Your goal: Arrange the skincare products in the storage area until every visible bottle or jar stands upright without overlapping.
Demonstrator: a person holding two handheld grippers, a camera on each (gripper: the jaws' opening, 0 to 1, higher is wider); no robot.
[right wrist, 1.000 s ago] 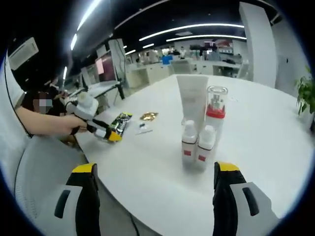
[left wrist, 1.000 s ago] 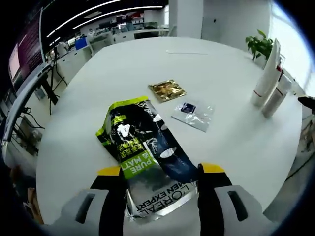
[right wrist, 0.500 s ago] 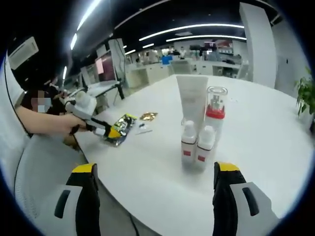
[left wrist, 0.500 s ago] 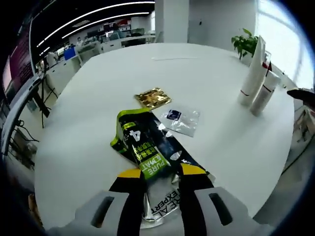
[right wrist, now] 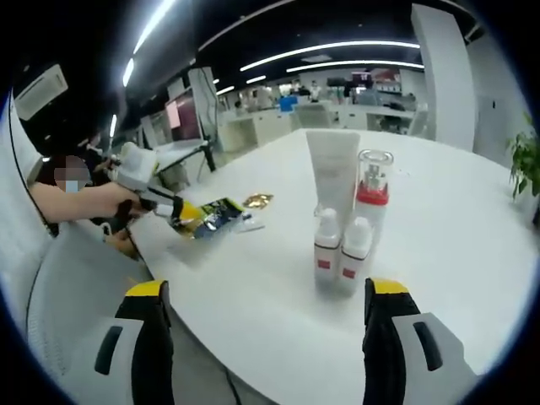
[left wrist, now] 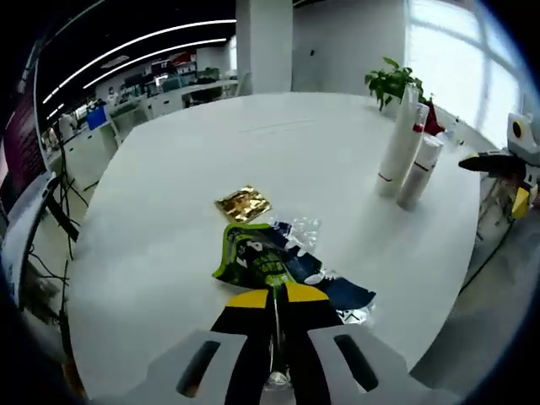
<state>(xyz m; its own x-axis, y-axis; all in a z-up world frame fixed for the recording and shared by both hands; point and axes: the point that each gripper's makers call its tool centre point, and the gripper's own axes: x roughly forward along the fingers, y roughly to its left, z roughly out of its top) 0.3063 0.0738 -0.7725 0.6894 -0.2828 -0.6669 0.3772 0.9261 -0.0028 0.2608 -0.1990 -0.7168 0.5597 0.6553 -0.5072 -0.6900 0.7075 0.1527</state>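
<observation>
Jaws of the left gripper (left wrist: 272, 297) are pressed together on the near end of a dark and green sachet (left wrist: 268, 261), whose far end lies on the white table (left wrist: 169, 194). Jaws of the right gripper (right wrist: 262, 291) stand wide apart with nothing between them, at the near edge of the table.

Just beyond the sachet lie a clear packet (left wrist: 297, 229) and a gold packet (left wrist: 242, 203), flat on the table and close together.

In the right gripper view, four skincare products stand upright in a tight cluster ahead: a white tube (right wrist: 332, 173), a clear bottle with a red collar (right wrist: 371, 187), and two small white bottles (right wrist: 342, 245) in front, side by side. The left gripper appears at the left of that view, held by a hand (right wrist: 125, 213), with the sachet in its jaws.
</observation>
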